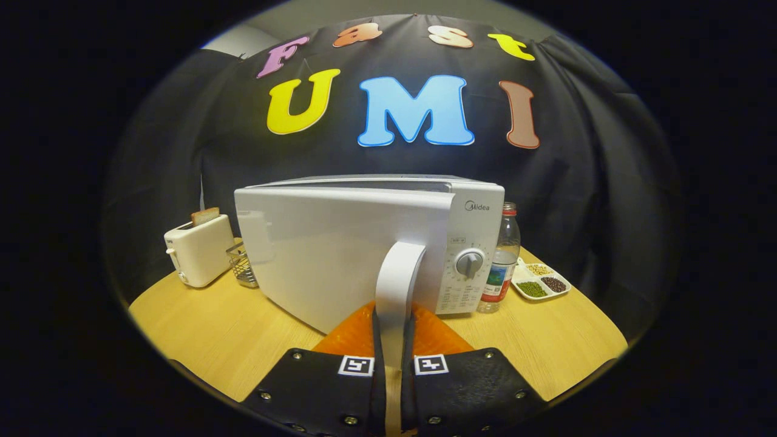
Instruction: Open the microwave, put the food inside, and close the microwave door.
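Gripper (393,346) clamped on the door handle (397,285) of the microwave (364,243), both fingers pressed against the handle's sides; handle rising upright between the fingers and arching onto the door (328,249), swung partly open toward the camera. Microwave white, standing mid-table on the wooden table (230,328), control dial (469,263) on its right panel; toaster (200,249) with a slice of bread near the left rear edge, wire basket (243,266) beside it; bottle (502,261) and divided dish (540,280) of beans toward the right rear edge.
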The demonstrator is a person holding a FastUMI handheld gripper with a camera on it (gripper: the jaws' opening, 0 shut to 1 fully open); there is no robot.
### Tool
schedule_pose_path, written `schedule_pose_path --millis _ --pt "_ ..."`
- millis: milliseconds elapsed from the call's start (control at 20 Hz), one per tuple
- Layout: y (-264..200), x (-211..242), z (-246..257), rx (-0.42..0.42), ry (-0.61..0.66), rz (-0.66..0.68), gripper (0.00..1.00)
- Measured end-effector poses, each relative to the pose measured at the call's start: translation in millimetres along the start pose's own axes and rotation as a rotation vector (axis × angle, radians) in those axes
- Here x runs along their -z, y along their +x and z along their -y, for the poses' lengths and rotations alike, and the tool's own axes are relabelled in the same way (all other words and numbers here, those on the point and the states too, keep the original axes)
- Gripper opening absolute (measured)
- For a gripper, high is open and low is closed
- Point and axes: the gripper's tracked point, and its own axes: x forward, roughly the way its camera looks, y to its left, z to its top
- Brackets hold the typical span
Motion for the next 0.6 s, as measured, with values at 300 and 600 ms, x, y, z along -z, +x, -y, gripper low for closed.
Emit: schedule_pose_path --millis 300,600 --pt "-36 12 -33 -0.009 0.004 -0.035 0.12" --pt "-59 20 -60 0.015 0.001 -0.051 0.15"
